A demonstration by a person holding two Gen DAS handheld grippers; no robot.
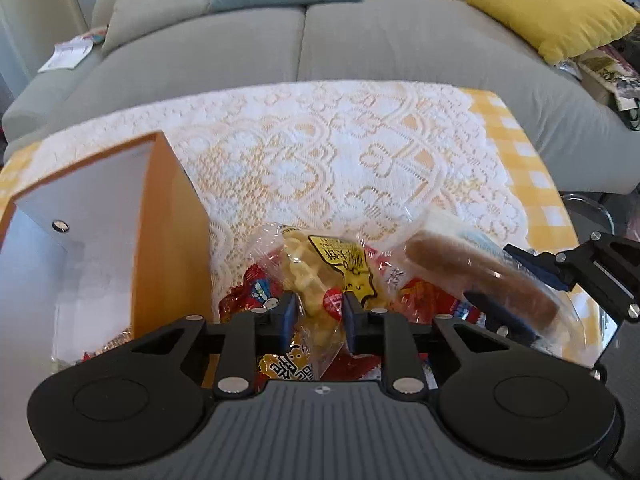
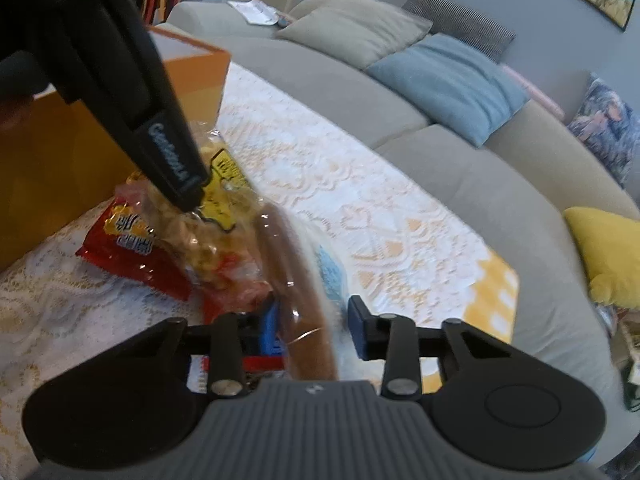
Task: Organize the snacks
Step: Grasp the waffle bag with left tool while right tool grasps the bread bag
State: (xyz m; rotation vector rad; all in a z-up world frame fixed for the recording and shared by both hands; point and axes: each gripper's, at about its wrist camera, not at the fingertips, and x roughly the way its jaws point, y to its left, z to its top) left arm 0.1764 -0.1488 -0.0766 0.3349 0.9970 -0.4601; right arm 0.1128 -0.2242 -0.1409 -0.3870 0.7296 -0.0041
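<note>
Grey sofa (image 1: 360, 52) spans 12 o'clock behind a lace-covered table (image 1: 320, 152); an open orange box (image 1: 168, 240) with a white interior stands at 9 o'clock in the left wrist view. Snack pile at centre, near 6 o'clock of the table: red packets (image 2: 132, 248) lie on the lace beneath the two held bags. The left gripper (image 1: 319, 314) is clamped on a clear bag of pale yellow snacks (image 1: 316, 276), its blue pads pressing the wrapper; the right gripper (image 2: 314, 326) is closed around a clear-wrapped brown bread (image 2: 296, 280), though pad contact on its right side is blurred. Step in hand, judged: both items gripped, lift beginning. Next move calls for carrying them toward 9 o'clock and over the box wall without snagging loose film. Only the left view shows the box interior; only the right view shows the left tool's body reaching into the pile.
</note>
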